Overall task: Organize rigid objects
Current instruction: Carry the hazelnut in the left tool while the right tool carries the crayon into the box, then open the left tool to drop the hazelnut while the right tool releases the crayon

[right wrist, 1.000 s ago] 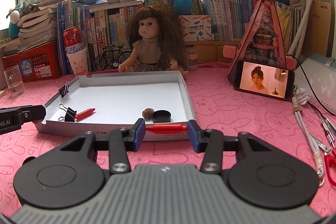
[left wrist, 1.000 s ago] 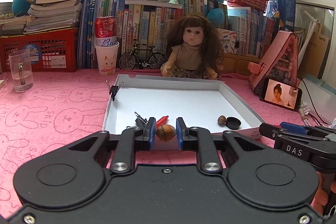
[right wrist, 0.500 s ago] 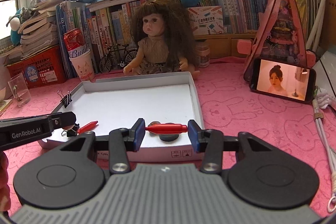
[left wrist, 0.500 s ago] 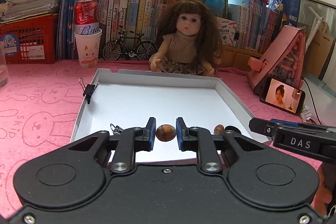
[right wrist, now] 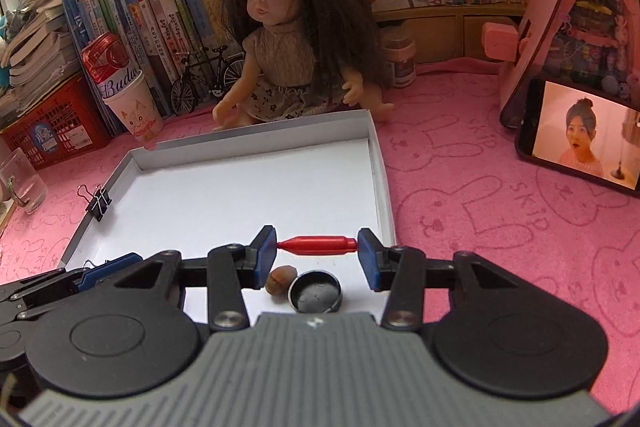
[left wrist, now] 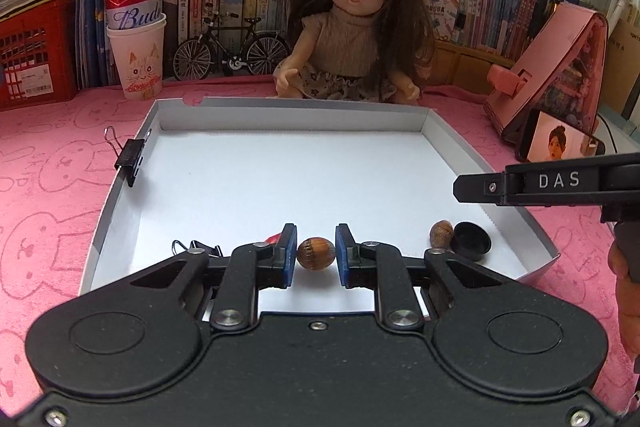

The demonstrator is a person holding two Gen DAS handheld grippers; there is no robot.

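Observation:
My left gripper (left wrist: 316, 254) is shut on a brown nut (left wrist: 315, 253), held over the near part of the white tray (left wrist: 280, 113). My right gripper (right wrist: 317, 247) is shut on a red peg (right wrist: 318, 245), gripped end to end above the tray's (right wrist: 260, 131) near right corner. On the tray floor lie a second nut (left wrist: 441, 233) (right wrist: 281, 279) and a black cap (left wrist: 471, 241) (right wrist: 315, 296) side by side. A black binder clip (left wrist: 200, 249) and a red tip (left wrist: 274, 237) lie near the left fingers. Another binder clip (left wrist: 130, 157) (right wrist: 98, 203) bites the tray's left wall.
A doll (left wrist: 352, 23) sits right behind the tray. A paper cup with a red can (left wrist: 136, 39), a model bicycle (left wrist: 232, 47) and books line the back. A phone (right wrist: 580, 137) leans on a pink stand (left wrist: 560, 55) at the right. A glass (right wrist: 20, 183) stands far left.
Both grippers have moved forward over the tray with the nut and the red peg still held. The doll and the tray now look closer and larger.

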